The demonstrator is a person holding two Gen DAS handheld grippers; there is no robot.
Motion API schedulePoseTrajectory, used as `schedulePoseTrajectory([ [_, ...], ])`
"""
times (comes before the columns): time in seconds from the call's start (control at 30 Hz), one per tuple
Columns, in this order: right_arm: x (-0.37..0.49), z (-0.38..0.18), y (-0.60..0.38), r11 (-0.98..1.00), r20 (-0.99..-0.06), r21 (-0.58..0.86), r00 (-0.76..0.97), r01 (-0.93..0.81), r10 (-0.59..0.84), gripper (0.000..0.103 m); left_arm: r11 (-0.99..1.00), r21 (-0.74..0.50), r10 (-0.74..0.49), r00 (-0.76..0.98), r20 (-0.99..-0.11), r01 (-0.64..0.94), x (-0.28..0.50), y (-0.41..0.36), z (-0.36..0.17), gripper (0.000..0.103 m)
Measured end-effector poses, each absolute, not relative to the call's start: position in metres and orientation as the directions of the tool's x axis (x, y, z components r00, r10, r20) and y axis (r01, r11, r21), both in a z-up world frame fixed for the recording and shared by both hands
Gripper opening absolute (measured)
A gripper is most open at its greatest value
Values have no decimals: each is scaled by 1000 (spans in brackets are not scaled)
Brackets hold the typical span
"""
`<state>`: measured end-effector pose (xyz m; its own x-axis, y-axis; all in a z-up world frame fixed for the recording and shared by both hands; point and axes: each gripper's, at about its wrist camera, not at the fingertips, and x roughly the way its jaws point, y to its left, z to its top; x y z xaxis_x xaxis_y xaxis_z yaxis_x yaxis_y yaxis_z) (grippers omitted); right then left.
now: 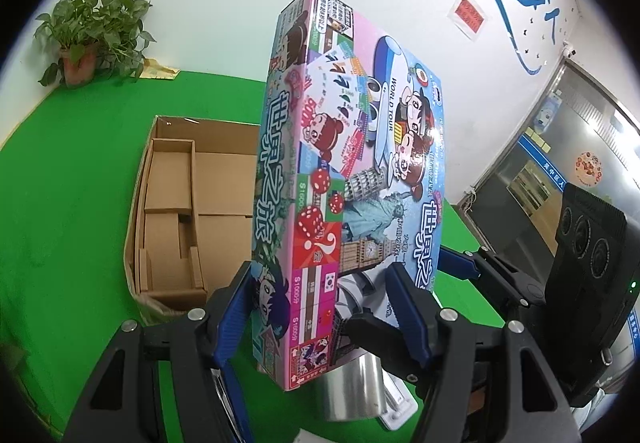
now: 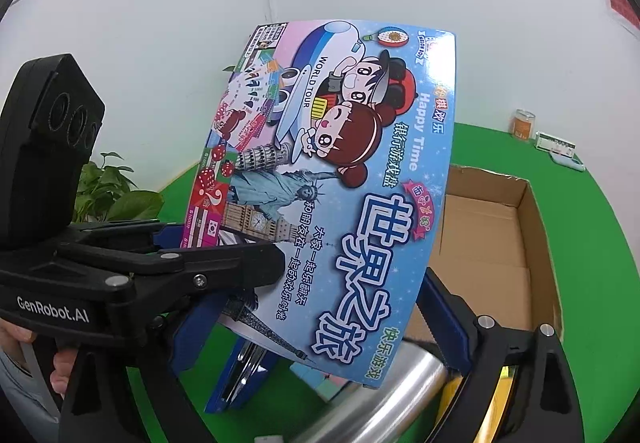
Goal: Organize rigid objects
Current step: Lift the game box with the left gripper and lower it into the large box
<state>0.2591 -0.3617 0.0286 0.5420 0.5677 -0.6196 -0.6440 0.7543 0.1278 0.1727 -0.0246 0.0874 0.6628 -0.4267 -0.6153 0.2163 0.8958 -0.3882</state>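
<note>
Left gripper: blue-padded fingers clamped on the lower end of the board game box, one pad on its narrow side edge, the other on its printed face.

Right gripper: fingers set wide, clamped across the same box's lower end, pads against opposite long edges.

Board game box: flat, pink and blue, printed with cartoon figures, dice and landmarks; held between both grippers, lifted clear of the tabletop and tilted nearly upright, its top edge against the white wall behind.

Cardboard carton: open-topped, on the tabletop beyond and beside the box; smaller brown cartons lined its left wall, the remaining floor bare with open room.

Metal cylinder: shiny, below the box's lower edge, between the grippers.

Potted plant: far left corner of the tabletop, well apart from the carton.

Jar and small packets: far right edge of the tabletop, by the wall.
</note>
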Motion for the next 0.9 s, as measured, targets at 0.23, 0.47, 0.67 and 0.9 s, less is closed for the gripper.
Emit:
schedulePoseTrajectory([
  [0.23,296,24,-340,755,-644,130,524,-643,557,92,890,-406,-437,637,-636,205,211,-20,78,65],
  [0.47,322,11,-316,747,-683,150,478,-648,552,92,893,-414,-432,601,-673,178,248,-15,60,65],
  [0.67,342,-10,-295,739,-726,184,417,-648,547,91,897,-420,-421,558,-715,138,272,-12,38,65],
  [0.9,360,-43,-279,725,-789,238,307,-646,532,91,916,-394,-378,475,-795,71,288,-15,6,65],
])
